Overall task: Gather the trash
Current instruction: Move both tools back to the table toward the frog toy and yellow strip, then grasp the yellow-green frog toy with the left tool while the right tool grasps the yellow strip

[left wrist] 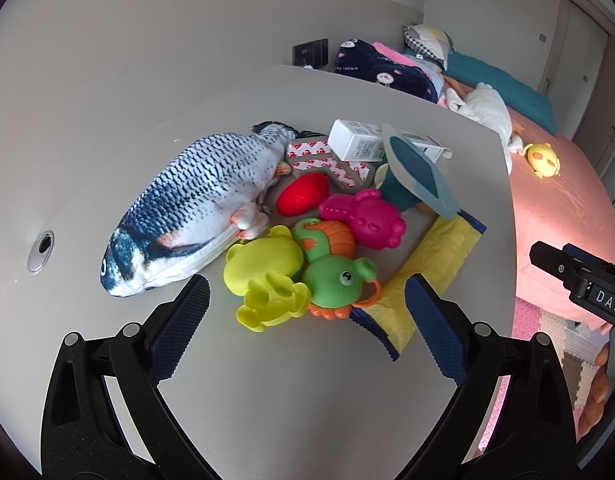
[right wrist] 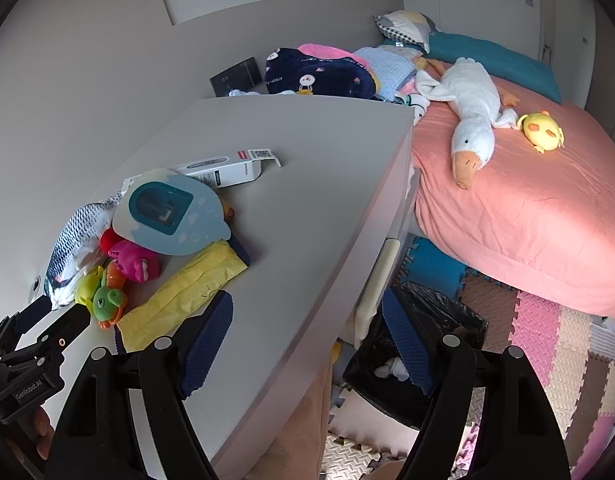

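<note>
Both claws hang over a grey surface [left wrist: 307, 400] with fingers spread wide, nothing between them. The left claw [left wrist: 307, 312] points down at a heap of toys; the right claw [right wrist: 307, 332] straddles the surface's edge, one finger over the top, the other above a black-lined trash bin [right wrist: 459, 312] on the floor, with white scraps inside.

Just beyond the left claw's tips lie a yellow wrapper [left wrist: 431, 268] with dark blue ends, a green duck toy [left wrist: 339, 280] and a yellow-green toy [left wrist: 267, 276]. Past them sit a pink toy [left wrist: 367, 216], a red toy [left wrist: 301, 194] and a plush fish [left wrist: 195, 200] to the left. Farther back a blue card packaging [left wrist: 419, 168] leans across the pile, touching a white carton [left wrist: 359, 140] behind it.

Beyond the surface, a pink-sheeted bed [right wrist: 527, 208] carries a plush goose [right wrist: 471, 120].
</note>
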`<act>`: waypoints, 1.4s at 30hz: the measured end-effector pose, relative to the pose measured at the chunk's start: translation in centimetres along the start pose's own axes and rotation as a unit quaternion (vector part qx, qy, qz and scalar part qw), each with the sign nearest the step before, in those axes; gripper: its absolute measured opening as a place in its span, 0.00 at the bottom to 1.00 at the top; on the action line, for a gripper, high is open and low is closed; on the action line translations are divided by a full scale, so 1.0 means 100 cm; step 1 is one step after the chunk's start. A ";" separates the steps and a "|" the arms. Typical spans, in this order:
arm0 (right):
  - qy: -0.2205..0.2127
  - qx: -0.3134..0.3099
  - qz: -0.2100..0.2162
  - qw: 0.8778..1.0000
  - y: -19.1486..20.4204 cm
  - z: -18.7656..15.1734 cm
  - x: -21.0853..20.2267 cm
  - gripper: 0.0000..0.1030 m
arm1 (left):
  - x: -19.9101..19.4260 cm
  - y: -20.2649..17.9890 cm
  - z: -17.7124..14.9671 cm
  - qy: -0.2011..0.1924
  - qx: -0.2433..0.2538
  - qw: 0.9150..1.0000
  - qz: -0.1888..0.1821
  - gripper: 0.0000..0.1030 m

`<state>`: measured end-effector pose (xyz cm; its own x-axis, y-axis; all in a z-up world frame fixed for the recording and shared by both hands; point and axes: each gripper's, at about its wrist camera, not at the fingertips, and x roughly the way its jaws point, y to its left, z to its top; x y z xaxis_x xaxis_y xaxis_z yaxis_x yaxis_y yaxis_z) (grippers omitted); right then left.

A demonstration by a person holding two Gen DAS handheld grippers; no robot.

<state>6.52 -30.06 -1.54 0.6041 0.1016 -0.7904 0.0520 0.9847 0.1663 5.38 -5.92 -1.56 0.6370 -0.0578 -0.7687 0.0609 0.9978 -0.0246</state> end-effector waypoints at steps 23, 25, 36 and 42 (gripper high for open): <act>0.048 0.001 0.020 0.999 0.074 -0.005 0.048 0.76 | 0.041 0.057 -0.009 0.015 -0.070 0.997 0.008 0.63; 0.048 0.000 0.008 0.999 0.083 -0.004 0.051 0.76 | 0.041 0.057 -0.010 0.010 -0.067 0.998 0.016 0.62; 0.056 0.034 0.058 0.996 0.094 0.007 0.064 0.10 | 0.038 0.062 -0.010 0.007 -0.073 0.997 0.006 0.52; 0.033 0.066 0.092 0.993 0.073 0.007 0.051 0.02 | 0.036 0.061 -0.009 0.006 -0.072 0.997 0.004 0.51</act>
<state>10.54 -22.43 -3.92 0.5597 0.2918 -0.7756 0.0512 0.9220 0.3838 7.35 -0.04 -5.08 0.6274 -0.0495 -0.7771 -0.0567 0.9924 -0.1091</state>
